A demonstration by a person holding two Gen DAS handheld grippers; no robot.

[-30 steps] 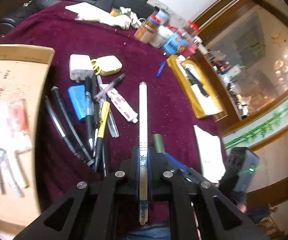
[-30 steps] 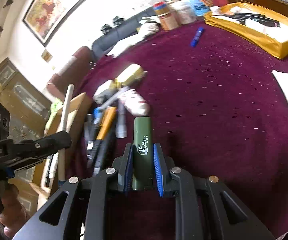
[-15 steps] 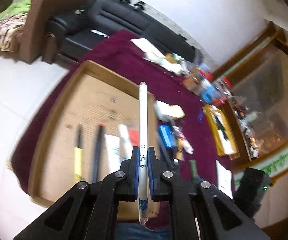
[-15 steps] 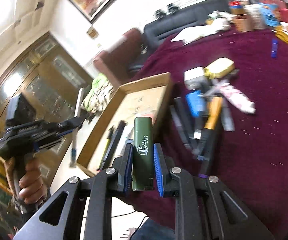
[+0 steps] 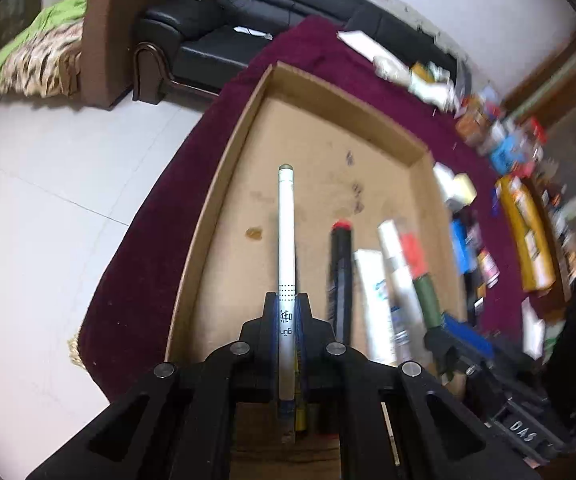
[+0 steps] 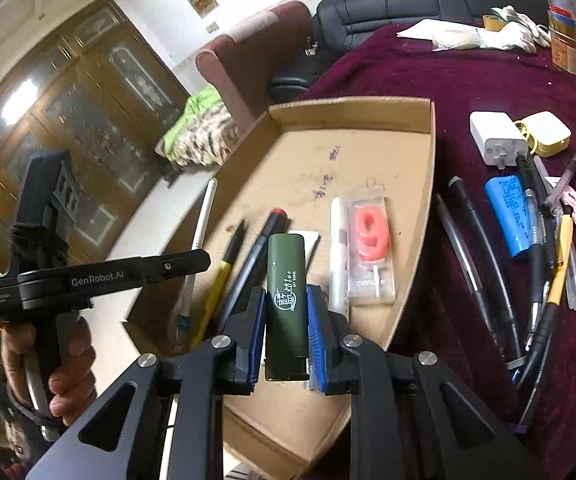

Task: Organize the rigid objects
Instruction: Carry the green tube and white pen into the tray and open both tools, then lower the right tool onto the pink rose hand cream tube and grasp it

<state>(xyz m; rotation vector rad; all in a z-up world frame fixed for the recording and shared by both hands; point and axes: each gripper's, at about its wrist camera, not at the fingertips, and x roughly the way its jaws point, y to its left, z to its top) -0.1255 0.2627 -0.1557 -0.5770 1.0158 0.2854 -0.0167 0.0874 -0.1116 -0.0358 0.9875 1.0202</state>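
Observation:
My left gripper (image 5: 286, 312) is shut on a long white pen (image 5: 286, 236) and holds it over the left part of the shallow cardboard tray (image 5: 232, 168). My right gripper (image 6: 286, 304) is shut on a dark green lighter (image 6: 286, 280) above the near part of the same tray (image 6: 427, 184). The tray holds pens (image 6: 244, 264), a white tube (image 6: 337, 248) and a packaged red "9" candle (image 6: 369, 248). The left gripper with its white pen (image 6: 200, 220) also shows in the right wrist view.
The tray sits on a maroon cloth (image 6: 447, 72). Right of it lie several pens (image 6: 483, 256), a blue battery (image 6: 513, 220), a white charger (image 6: 495, 140) and a yellow case (image 6: 543, 132). A yellow tray (image 5: 527, 232) and jars stand farther right. A black sofa (image 5: 288, 12) is behind.
Both grippers swung left from the loose pile on the cloth to over the cardboard tray, and have come lower and closer to it, each still holding its object.

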